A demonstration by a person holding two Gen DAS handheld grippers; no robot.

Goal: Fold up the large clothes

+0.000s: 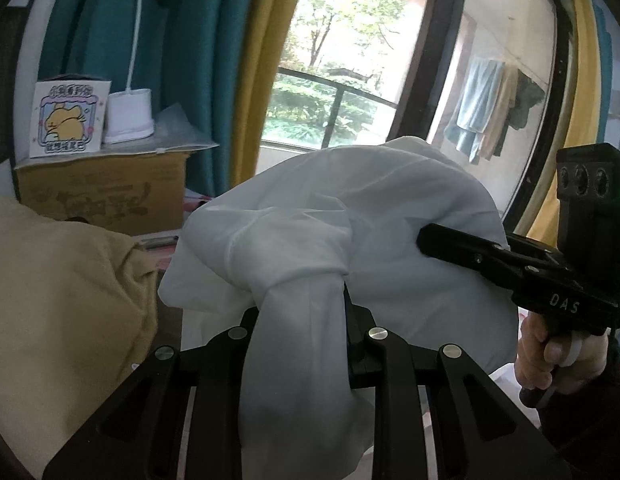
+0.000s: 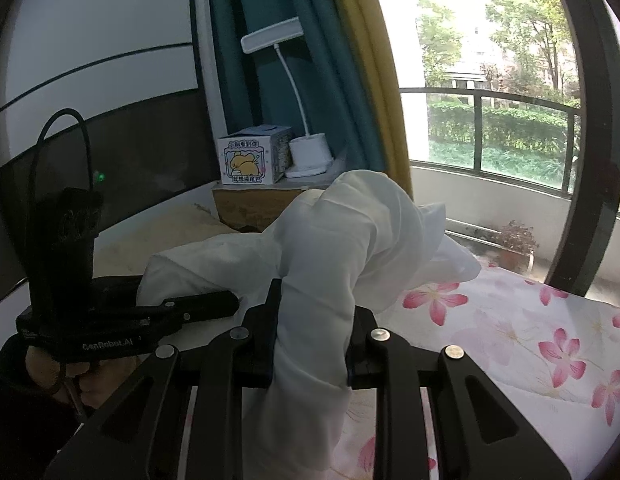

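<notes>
garment: white cloth (image 1: 350,216), thin, slightly see-through | state: bunched and crumpled, unfolded | pose: lifted, gathered into two twisted necks with loose folds billowing between and above them | place: raised over the flowered bed sheet (image 2: 530,328), one corner (image 2: 458,268) drooping toward it

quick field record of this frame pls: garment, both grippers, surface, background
garment: white cloth, bunched, lifted off the bed, a gathered part clamped by each gripper
left gripper: shut on the cloth
right gripper: shut on the cloth
hands: right hand and left hand, each on a gripper handle
surface: bedsheet with pink flowers
beside: tan blanket
background: cardboard box, desk lamp, teal curtain, window
</notes>
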